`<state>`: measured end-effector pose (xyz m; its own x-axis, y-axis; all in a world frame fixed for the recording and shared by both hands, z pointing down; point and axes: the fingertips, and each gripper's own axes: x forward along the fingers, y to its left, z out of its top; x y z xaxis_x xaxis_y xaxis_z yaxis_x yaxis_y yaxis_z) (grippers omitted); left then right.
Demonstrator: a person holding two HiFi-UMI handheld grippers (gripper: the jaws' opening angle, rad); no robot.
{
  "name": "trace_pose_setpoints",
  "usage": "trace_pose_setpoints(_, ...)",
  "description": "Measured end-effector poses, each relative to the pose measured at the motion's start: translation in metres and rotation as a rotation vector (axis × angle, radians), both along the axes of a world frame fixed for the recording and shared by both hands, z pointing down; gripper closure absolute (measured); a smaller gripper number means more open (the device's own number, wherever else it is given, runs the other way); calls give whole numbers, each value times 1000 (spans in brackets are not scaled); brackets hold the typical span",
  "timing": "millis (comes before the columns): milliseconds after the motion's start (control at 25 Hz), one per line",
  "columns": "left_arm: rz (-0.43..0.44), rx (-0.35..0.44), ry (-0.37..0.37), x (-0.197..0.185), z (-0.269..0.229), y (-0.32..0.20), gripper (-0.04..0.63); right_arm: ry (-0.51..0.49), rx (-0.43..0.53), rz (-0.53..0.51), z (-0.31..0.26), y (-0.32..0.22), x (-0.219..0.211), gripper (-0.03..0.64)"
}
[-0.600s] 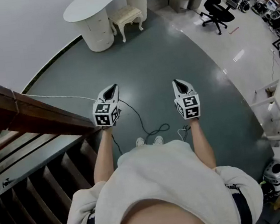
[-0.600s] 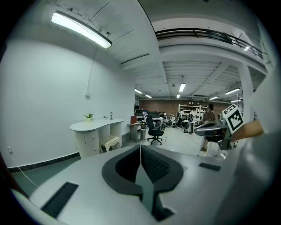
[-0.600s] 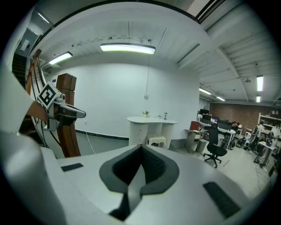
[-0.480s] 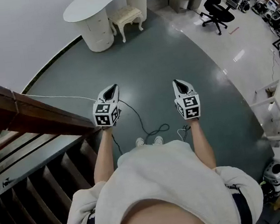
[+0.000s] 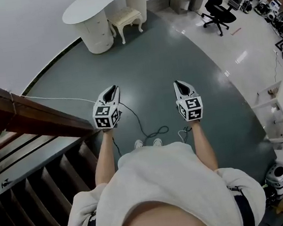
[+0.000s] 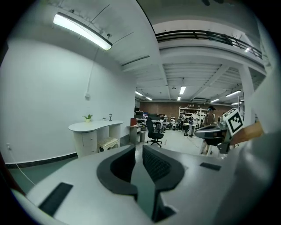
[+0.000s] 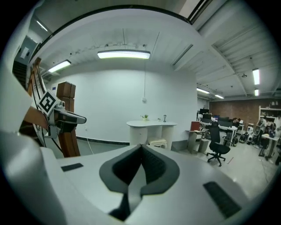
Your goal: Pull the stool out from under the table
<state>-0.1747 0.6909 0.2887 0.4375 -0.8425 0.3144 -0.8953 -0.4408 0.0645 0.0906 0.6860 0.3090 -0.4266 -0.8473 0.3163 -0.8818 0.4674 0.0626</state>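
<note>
A small cream stool [image 5: 125,17] stands half under a white curved table [image 5: 98,3] against the far wall. It also shows small and far off in the left gripper view, stool [image 6: 108,143] under table [image 6: 93,127], and in the right gripper view, stool [image 7: 158,143] under table [image 7: 151,125]. My left gripper [image 5: 111,90] and right gripper [image 5: 179,84] hang side by side above the grey floor, well short of the stool. Both are shut with nothing between the jaws, as the left gripper [image 6: 139,151] and right gripper [image 7: 140,151] show close up.
A dark wooden stair rail [image 5: 29,116] and steps lie at my left. A black cable [image 5: 151,130] trails on the floor near my feet. A black office chair [image 5: 216,3] and desks stand at the far right. A person [image 6: 210,117] stands far back in the office.
</note>
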Motion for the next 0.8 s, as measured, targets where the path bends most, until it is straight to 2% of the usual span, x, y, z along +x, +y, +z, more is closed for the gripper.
trace_pose_setpoints(40, 7, 8, 14, 5, -1, 1, 556, -30, -3, -14, 0, 1, 1, 621)
trace_pose_setpoints(80, 15, 11, 29, 10, -1, 2, 452, -60, -10, -36, 1, 2, 2, 524)
trace_pose_setpoints(120, 24, 9, 42, 16, 0, 3, 334, -84, -16, -58, 2, 3, 3, 297)
trace_pose_setpoints(160, 35, 3, 53, 23, 1, 4, 330, -96, -17, -71, 2, 4, 5, 215)
trace_pose_setpoints(360, 67, -23, 71, 52, 9, 15, 327, -77, -24, -76, 11, 12, 26, 212)
trace_pose_setpoints(600, 41, -47, 35, 51, 19, 14, 327, -63, -45, -69, 23, 8, 31, 224)
trace_pose_setpoints(800, 47, -62, 34, 55, 29, -5, 328, -47, -63, -74, 34, -7, 29, 230)
